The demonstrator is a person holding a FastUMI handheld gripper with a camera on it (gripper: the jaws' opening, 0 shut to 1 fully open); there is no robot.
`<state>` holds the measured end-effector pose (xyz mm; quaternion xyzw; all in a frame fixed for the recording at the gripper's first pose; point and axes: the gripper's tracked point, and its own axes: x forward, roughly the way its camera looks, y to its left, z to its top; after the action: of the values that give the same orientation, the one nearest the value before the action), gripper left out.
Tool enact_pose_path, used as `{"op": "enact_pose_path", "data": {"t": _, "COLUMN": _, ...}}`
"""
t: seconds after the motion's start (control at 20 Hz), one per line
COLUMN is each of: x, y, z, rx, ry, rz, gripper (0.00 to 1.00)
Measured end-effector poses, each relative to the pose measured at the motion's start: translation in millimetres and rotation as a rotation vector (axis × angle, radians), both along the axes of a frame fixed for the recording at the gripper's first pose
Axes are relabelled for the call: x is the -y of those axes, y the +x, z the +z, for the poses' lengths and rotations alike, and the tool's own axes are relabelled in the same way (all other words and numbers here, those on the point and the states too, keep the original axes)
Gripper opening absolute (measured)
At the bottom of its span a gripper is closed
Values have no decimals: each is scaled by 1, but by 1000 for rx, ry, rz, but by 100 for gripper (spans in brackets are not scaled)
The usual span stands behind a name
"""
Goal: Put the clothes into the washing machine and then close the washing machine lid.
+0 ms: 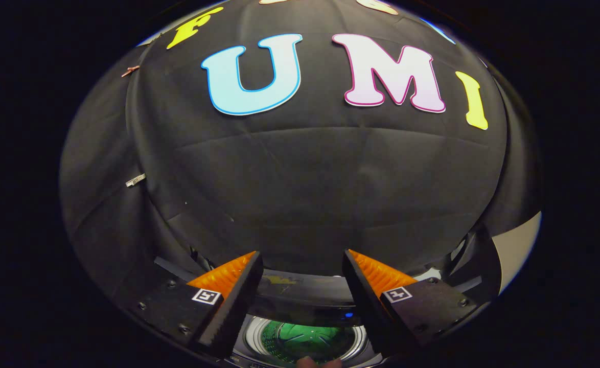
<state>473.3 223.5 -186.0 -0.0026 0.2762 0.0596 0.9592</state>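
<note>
Washing machine point(305, 340) largely cut off

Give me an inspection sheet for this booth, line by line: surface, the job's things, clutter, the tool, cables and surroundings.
Surface: nothing seen apart from the machine's dark top panel, just beyond the fingers.
Job's things: washing machine drum below and between the fingers, lid off the opening, inside lit green; something small and pinkish at its near rim, too little showing to identify. No clothes seen.
Clutter: two small clips pinned to the cloth wall.
Tool: the tool has its fingers spread apart above the drum, holding nothing.
Cables: nothing seen.
Surroundings: black cloth wall behind the machine; a pale panel at its far edge.
</note>
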Motion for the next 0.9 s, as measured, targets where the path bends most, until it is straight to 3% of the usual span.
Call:
{"op": "enact_pose_path", "data": {"t": 0.7, "x": -3, "y": -79, "z": -18, "rx": 120, "ry": -1, "rz": 15, "gripper": 99}}
{"op": "enact_pose_path", "data": {"t": 0.9, "x": -5, "y": -102, "z": -47, "rx": 116, "ry": -28, "rz": 33, "gripper": 100}}
